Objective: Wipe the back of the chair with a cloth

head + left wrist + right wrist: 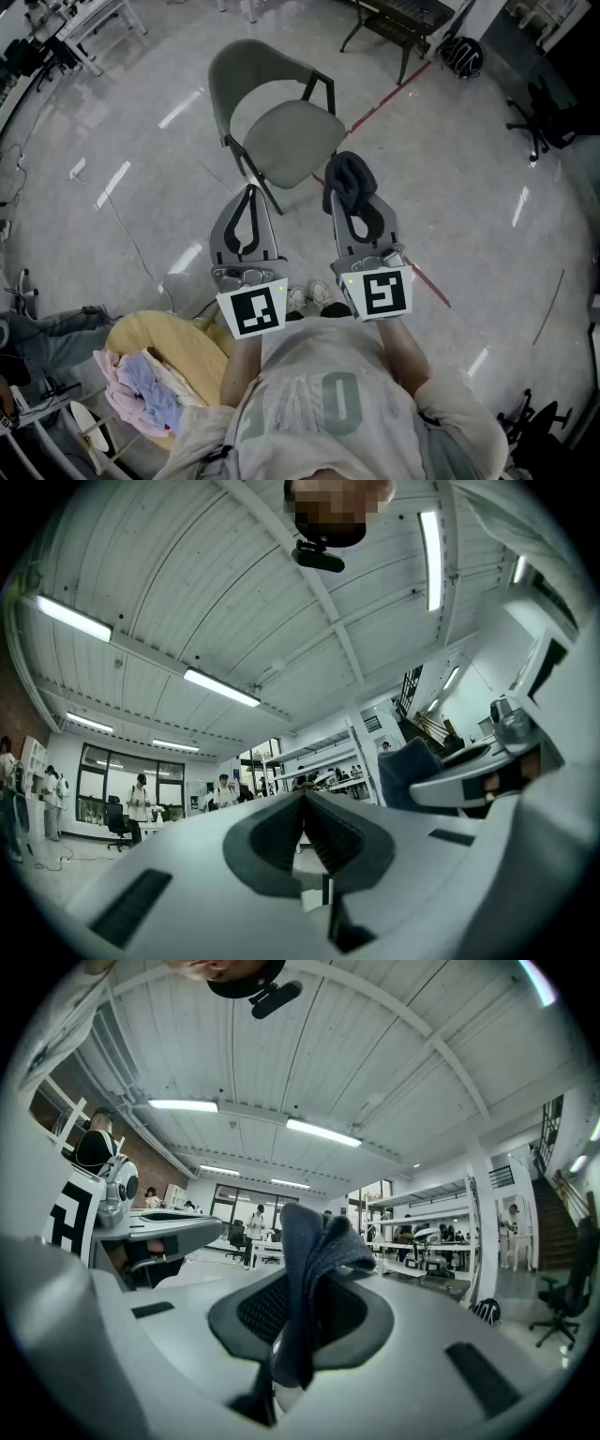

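1. 2 tools were in view, one per hand, both held in front of the person & pointing toward the far side. Each carried 1 marker cube: L cube [253, 309], R cube [380, 293].
2. L tool [249, 192]: jaws closed together, ribbed pads meeting, nothing between them. The left gripper view [303, 803] showed the same.
3. R tool [352, 192]: jaws clamped on 1 dark blue-grey cloth [349, 178]. The cloth was bunched over the tips, w/ a fold hanging down between the pads [314, 1241].
4. 1 chair [281, 131] stood on the floor just beyond both tools, w/ grey seat, dark legs & curved grey back [246, 70] on the far-left side.
5. The cloth sat at the near-right edge of the seat, well apart from the chair back. Couldn't tell if it touched the seat.
6. Near left by the person: 1 yellow basket [192, 342] w/ a heap of pink & lavender fabric [141, 389] in it.
7. 1 red tape line [394, 94] ran across the floor, passing to the R of the chair.
8. 2 light shoes [309, 298] showed between the marker cubes.
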The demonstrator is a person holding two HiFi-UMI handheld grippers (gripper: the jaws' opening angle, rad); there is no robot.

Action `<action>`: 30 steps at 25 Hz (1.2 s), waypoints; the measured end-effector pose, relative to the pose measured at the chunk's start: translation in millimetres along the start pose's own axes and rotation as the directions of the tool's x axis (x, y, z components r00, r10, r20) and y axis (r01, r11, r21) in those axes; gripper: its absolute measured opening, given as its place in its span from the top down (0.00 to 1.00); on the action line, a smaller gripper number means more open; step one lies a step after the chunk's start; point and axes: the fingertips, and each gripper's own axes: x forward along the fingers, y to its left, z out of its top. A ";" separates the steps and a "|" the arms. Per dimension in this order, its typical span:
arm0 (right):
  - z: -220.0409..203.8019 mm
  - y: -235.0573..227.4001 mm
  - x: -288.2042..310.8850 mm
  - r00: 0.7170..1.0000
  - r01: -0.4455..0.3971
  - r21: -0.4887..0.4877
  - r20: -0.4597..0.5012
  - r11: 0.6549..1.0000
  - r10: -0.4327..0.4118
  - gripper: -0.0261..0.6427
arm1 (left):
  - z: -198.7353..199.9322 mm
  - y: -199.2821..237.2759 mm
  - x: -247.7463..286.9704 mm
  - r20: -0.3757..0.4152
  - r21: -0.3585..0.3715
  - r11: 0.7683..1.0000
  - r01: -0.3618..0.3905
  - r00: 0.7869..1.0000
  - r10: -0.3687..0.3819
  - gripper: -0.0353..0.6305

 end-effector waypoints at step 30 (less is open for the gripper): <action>4.7 34.7 -2.2 0.998 0.068 -0.022 -0.005 0.997 -0.068 0.87 | -3.4 65.3 -18.2 0.040 -0.062 0.998 -0.028 0.999 0.031 0.92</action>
